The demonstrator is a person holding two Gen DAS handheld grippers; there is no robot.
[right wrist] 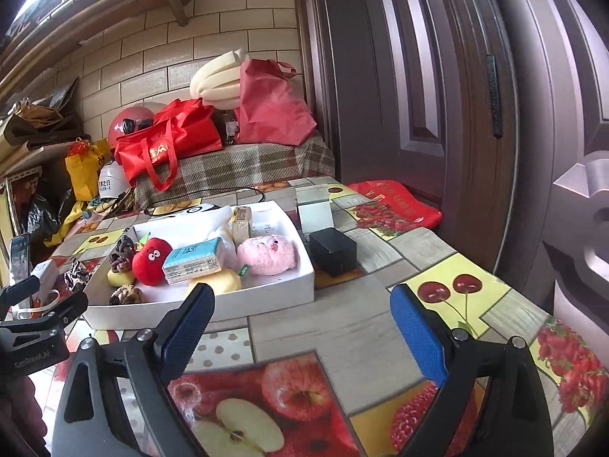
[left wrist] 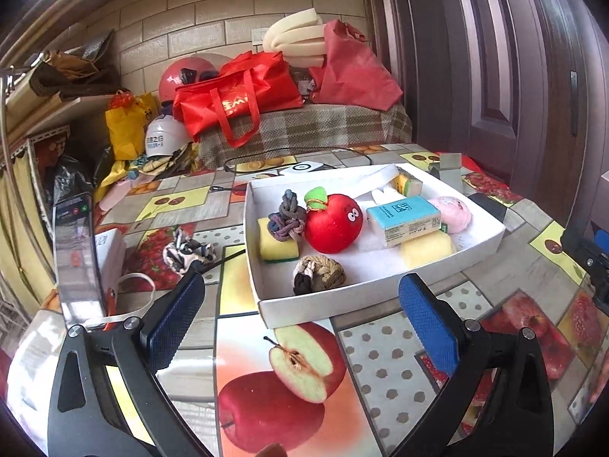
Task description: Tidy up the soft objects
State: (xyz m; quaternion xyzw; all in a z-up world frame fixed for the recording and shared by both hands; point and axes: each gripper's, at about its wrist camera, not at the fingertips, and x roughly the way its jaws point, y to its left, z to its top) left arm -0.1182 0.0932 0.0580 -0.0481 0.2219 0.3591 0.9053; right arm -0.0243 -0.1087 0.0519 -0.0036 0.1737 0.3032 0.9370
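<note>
A white shallow box (left wrist: 262, 209) (right wrist: 266, 299) on the fruit-print table holds several soft items: a red plush apple (left wrist: 333, 222) (right wrist: 151, 261), two rope knots (left wrist: 286, 219) (left wrist: 319, 275), yellow sponges (left wrist: 277, 248) (left wrist: 428, 249), a blue tissue pack (left wrist: 403, 219) (right wrist: 196, 259) and a pink plush (left wrist: 453, 213) (right wrist: 266, 255). A black-and-white scrunchie (left wrist: 188, 252) (right wrist: 76, 274) lies on the table left of the box. My left gripper (left wrist: 300, 314) is open and empty just in front of the box. My right gripper (right wrist: 300, 320) is open and empty near the box's front right corner.
A black box (right wrist: 333, 251) and a grey block (right wrist: 314, 209) stand right of the white box. A phone on a stand (left wrist: 74, 251) and a white charger (right wrist: 45, 271) stand at the left. A cable (left wrist: 289, 152) runs behind. A cluttered bench (left wrist: 304, 129) and a door (right wrist: 456, 114) lie beyond.
</note>
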